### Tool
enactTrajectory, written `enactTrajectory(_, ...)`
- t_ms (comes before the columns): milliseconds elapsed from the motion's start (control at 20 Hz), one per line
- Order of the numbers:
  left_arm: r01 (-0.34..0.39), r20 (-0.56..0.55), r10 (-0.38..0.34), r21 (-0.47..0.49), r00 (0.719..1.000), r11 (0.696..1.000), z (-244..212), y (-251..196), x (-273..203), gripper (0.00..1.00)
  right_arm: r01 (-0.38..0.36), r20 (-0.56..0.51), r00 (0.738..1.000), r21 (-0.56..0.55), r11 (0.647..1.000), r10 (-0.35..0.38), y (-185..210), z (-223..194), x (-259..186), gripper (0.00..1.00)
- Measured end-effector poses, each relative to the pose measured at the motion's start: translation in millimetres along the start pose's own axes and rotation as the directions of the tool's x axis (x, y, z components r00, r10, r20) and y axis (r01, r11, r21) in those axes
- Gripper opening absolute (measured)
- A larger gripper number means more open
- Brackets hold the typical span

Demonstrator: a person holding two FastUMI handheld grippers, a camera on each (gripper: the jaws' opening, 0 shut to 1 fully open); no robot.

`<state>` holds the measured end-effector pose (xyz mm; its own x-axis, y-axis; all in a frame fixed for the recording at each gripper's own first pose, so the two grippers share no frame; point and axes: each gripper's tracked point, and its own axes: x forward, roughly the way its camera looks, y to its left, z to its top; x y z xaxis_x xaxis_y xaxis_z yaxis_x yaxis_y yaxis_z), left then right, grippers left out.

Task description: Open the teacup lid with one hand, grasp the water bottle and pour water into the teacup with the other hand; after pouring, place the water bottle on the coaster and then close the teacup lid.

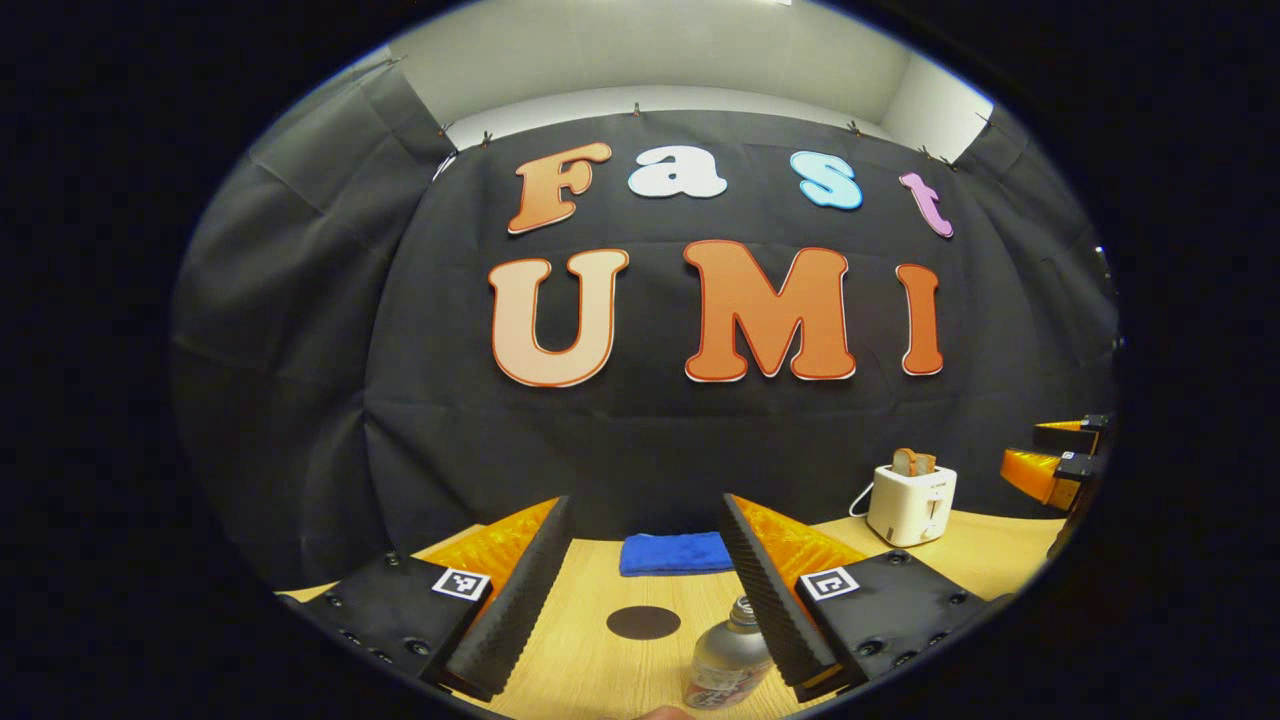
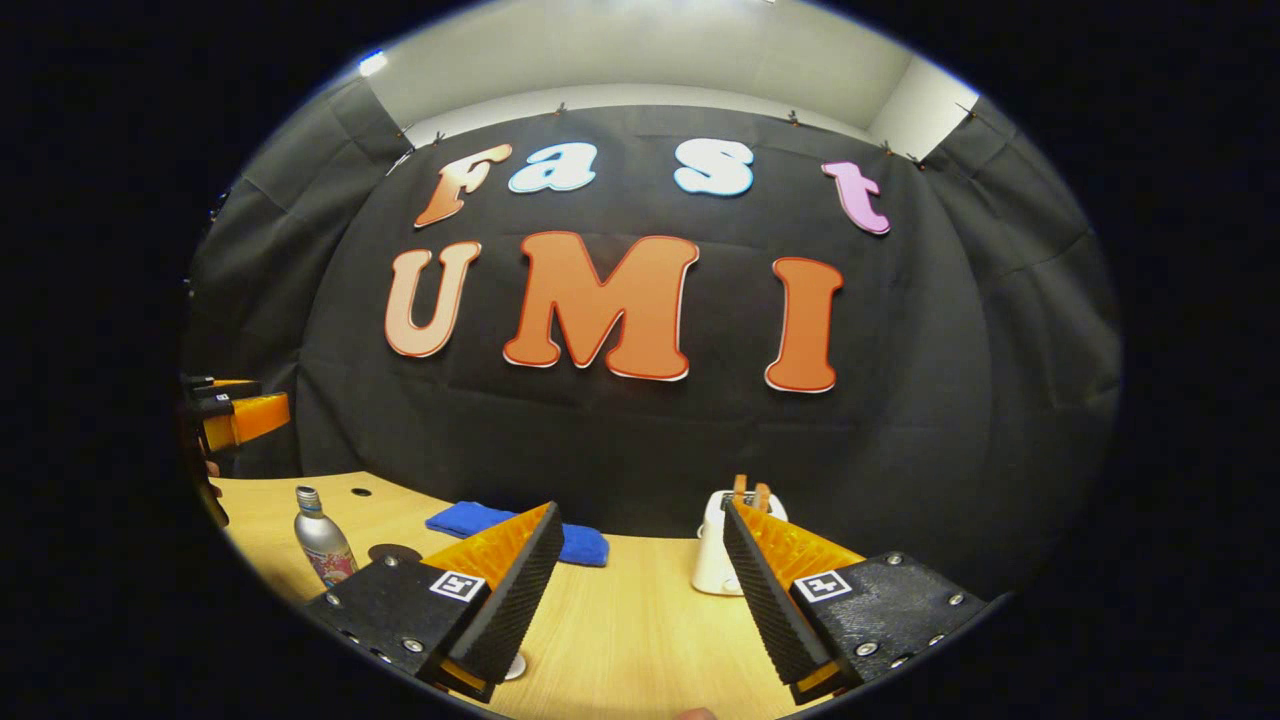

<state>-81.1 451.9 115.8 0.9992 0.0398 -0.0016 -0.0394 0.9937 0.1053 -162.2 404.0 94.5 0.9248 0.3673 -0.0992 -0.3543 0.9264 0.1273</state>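
Note:
In the left gripper view a silver water bottle point(image 1: 722, 662) with a printed label stands upright on the wooden table, just inside my right-hand finger, which covers its right side. My left gripper point(image 1: 645, 500) is open and holds nothing. A dark round coaster point(image 1: 643, 622) lies flat beyond the bottle, between the fingers. My right gripper point(image 2: 640, 505) is open with nothing in it too. From there the bottle point(image 2: 322, 548) stands far left, with the coaster point(image 2: 393, 552) just right of it. A small white rounded edge point(image 2: 513, 667) peeks out under one finger; I cannot tell what it is.
A folded blue cloth point(image 1: 675, 553) lies at the back of the table point(image 1: 590, 660) by the wall. A white toaster point(image 1: 912, 500) with bread in it stands at the back right. The other gripper's orange fingers point(image 1: 1050, 465) hang at the right edge.

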Motion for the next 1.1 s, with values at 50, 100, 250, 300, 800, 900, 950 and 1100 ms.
enactTrajectory(50, 0.011, -0.01, -0.011, -0.002, 1.0, 1.0, -5, -2, -1, 1.0, -0.015, -0.016, 1.0, 0.003, 1.0, 0.015, 4, -5, 0, 0.96)
enactTrajectory(100, 0.026, -0.019, -0.025, 0.002, 0.999, 1.0, -9, -5, -2, 1.0, -0.023, -0.03, 0.999, 0.006, 1.0, 0.023, 7, -10, 2, 0.96)
enactTrajectory(250, 0.03, -0.042, -0.029, 0.043, 0.999, 0.999, -19, -12, -2, 1.0, -0.054, -0.051, 0.997, 0.02, 0.998, 0.055, 14, -17, 5, 0.96)
enactTrajectory(300, 0.032, -0.043, -0.03, 0.041, 0.999, 0.999, -21, -14, -3, 1.0, -0.065, -0.055, 0.996, 0.027, 0.998, 0.066, 17, -19, 5, 0.96)
enactTrajectory(800, 0.075, -0.057, -0.072, 0.055, 0.996, 0.996, -40, -40, -19, 1.0, -0.222, -0.139, 0.964, 0.058, 0.973, 0.228, 63, -57, -3, 0.94)
enactTrajectory(900, 0.06, -0.079, -0.055, 0.061, 0.995, 0.996, -50, -38, -21, 0.94, -0.268, -0.156, 0.949, 0.059, 0.962, 0.274, 78, -65, -5, 0.94)
enactTrajectory(950, 0.057, -0.088, -0.051, 0.065, 0.995, 0.996, -54, -37, -23, 0.98, -0.285, -0.161, 0.943, 0.061, 0.957, 0.291, 86, -69, -7, 0.93)
enactTrajectory(1100, 0.06, -0.112, -0.052, 0.07, 0.992, 0.996, -65, -37, -23, 1.0, -0.34, -0.223, 0.912, 0.059, 0.938, 0.345, 107, -94, -14, 0.88)
